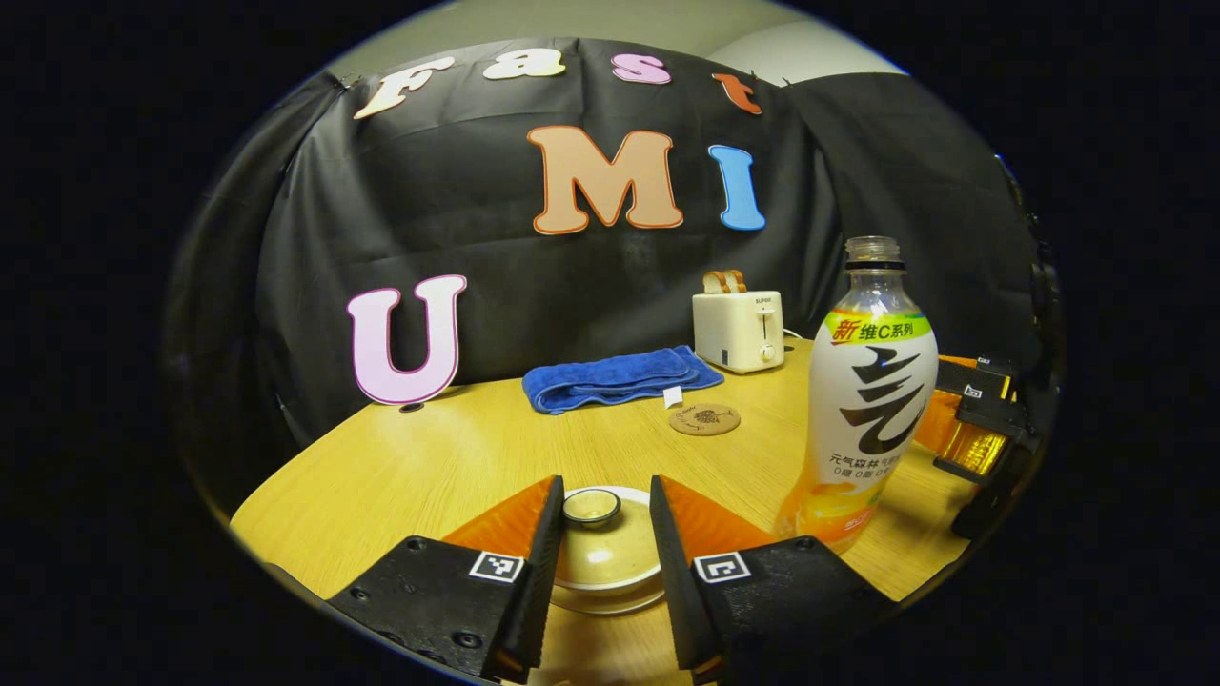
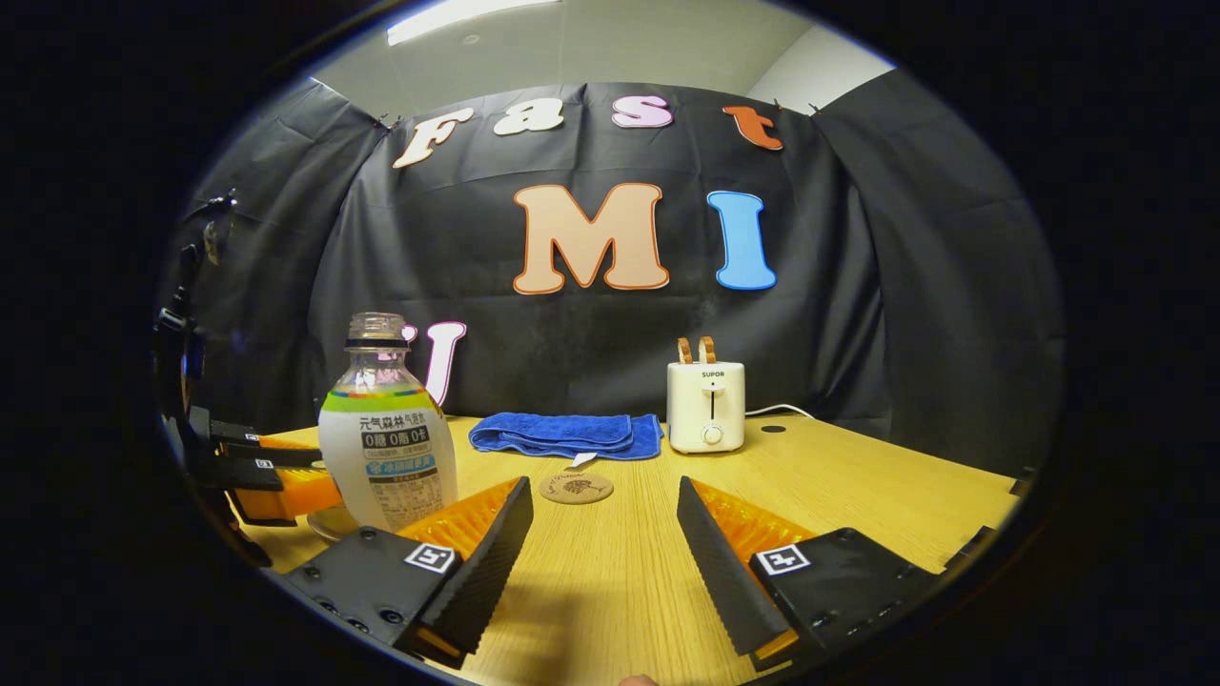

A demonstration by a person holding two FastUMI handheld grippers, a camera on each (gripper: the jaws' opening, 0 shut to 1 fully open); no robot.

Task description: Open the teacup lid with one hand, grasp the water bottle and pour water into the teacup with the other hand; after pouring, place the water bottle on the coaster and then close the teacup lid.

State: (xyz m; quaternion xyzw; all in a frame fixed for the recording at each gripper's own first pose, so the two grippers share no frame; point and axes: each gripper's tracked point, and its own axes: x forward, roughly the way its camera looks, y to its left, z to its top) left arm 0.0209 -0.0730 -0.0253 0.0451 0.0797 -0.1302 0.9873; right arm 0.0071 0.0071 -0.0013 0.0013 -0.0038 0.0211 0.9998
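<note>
The left gripper (image 1: 604, 562) stands open, its ridged fingers flanking the domed glazed lid (image 1: 604, 553) of the teacup without touching it. Just right stands the uncapped plastic bottle (image 1: 865, 400). The right gripper (image 2: 604, 562) is spread over bare wood-grain table (image 2: 610, 600). Beyond lie a round cork coaster (image 2: 576, 488), folded terry towel (image 2: 572, 434) and boxy toaster (image 2: 706, 407).

Dim, sharp pictures, ceiling light (image 2: 457, 14) overhead (edges bend strongly).

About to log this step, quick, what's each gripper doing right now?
Left gripper: open, fingers either side of the teacup lid, not pressing it.
Right gripper: open, holding nothing, water bottle beside it.
</note>
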